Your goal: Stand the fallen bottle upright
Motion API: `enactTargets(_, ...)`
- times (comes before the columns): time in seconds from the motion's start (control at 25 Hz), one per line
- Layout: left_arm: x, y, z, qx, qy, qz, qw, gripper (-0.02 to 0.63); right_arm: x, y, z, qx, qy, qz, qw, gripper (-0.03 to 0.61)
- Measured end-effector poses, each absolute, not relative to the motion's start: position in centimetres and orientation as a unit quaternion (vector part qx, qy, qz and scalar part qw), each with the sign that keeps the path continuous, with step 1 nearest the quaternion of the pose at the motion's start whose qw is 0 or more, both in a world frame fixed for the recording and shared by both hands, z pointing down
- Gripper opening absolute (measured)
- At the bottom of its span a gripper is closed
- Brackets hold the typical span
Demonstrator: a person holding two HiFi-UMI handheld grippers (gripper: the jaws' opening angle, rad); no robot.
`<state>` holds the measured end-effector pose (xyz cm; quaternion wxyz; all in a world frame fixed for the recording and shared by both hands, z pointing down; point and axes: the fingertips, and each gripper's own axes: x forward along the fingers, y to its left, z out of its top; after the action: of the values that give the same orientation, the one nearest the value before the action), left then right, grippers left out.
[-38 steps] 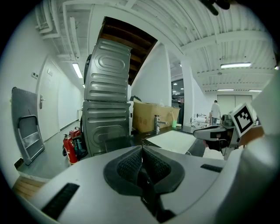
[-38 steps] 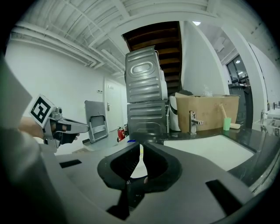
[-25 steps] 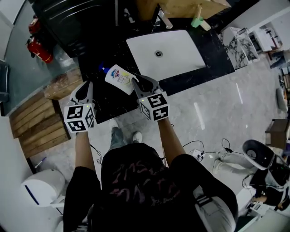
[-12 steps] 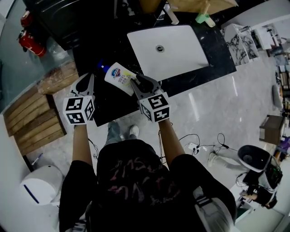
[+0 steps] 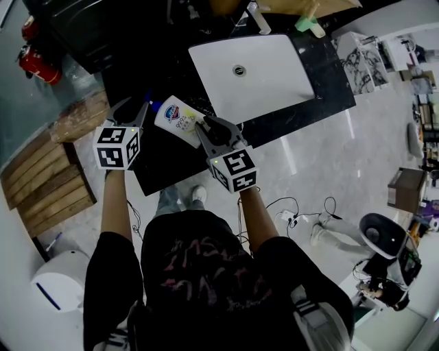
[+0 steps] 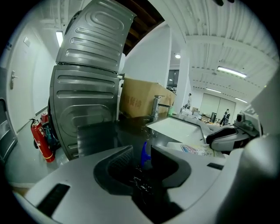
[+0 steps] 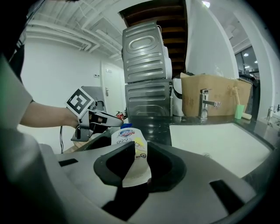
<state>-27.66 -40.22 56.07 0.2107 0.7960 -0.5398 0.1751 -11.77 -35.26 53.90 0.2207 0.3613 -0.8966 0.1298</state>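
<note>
The white bottle (image 5: 177, 115) with a blue cap (image 5: 156, 106) lies slanted over the black counter (image 5: 171, 161), cap towards the left. My right gripper (image 5: 206, 127) is shut on its bottom end; in the right gripper view the bottle (image 7: 133, 151) fills the gap between the pads. My left gripper (image 5: 132, 107) is just left of the cap. Its jaws have just been opening and stand apart, with nothing pressed between them. In the left gripper view the blue cap (image 6: 144, 153) shows beyond the gap, with the bottle (image 6: 197, 149) to its right.
A white sink (image 5: 254, 75) with a tap (image 5: 256, 19) lies behind the bottle. Stacked grey machines (image 6: 87, 92) and a cardboard box (image 7: 214, 98) stand at the counter's back. Past the counter's left end are a red extinguisher (image 5: 31, 58) and wooden boards (image 5: 34, 185).
My left gripper has moved forward towards the bottle's cap, and its jaws, shut before, now stand spread. The right gripper and the bottle have barely shifted.
</note>
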Motion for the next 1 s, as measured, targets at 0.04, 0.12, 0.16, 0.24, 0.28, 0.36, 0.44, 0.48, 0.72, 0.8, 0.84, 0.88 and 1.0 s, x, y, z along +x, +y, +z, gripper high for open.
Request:
enactTargets(0.04,-27.6,-40.5,56.3,0.797,-0.536,0.176,0.217,0.141,-11.8,-35.3,53.9,0.361,-0.897,0.133,0.218,0.095)
enactTargets(0.12,-27.5,-40.8,56.9,0.799,-0.526,0.18,0.227,0.141,-11.8,-35.3,54.0,0.362,-0.897,0.139,0.214,0.095)
enactTargets(0.16,-27.4,-40.9,57.2,0.801,-0.521,0.184,0.231,0.138,-11.8,-35.3,54.0,0.361,-0.897,0.14,0.214,0.095)
enactTargets(0.24,-26.9,-41.0,57.5,0.804,-0.512,0.188,0.236,0.115,-11.8,-35.2,54.0,0.361,-0.896,0.138,0.219,0.095)
enactTargets(0.28,-26.7,-41.0,57.5,0.806,-0.508,0.187,0.237,0.091,-11.8,-35.2,54.0,0.361,-0.896,0.137,0.22,0.095)
enactTargets(0.36,-26.5,-41.1,57.5,0.809,-0.506,0.184,0.236,0.075,-11.8,-35.2,54.0,0.361,-0.895,0.14,0.221,0.094)
enactTargets(0.44,-26.5,-41.1,57.5,0.811,-0.504,0.187,0.232,0.066,-11.8,-35.2,54.0,0.361,-0.895,0.146,0.217,0.095)
enactTargets(0.48,-26.5,-41.1,57.5,0.812,-0.503,0.19,0.228,0.063,-11.8,-35.1,54.0,0.361,-0.895,0.147,0.215,0.095)
enactTargets(0.72,-26.4,-41.2,56.9,0.812,-0.508,0.204,0.201,0.048,-11.9,-35.0,54.0,0.359,-0.896,0.149,0.214,0.095)
enactTargets(0.8,-26.5,-41.3,56.4,0.813,-0.511,0.197,0.197,0.048,-11.9,-34.9,53.9,0.357,-0.897,0.147,0.214,0.095)
enactTargets(0.84,-26.5,-41.4,56.1,0.813,-0.514,0.198,0.19,0.048,-11.9,-34.9,53.9,0.357,-0.897,0.147,0.214,0.095)
enactTargets(0.88,-26.4,-41.4,55.6,0.813,-0.516,0.203,0.179,0.048,-11.9,-34.8,53.8,0.356,-0.898,0.147,0.213,0.095)
enactTargets(1.0,-26.2,-41.5,53.9,0.812,-0.524,0.209,0.147,0.046,-11.8,-34.6,53.6,0.356,-0.899,0.149,0.206,0.094)
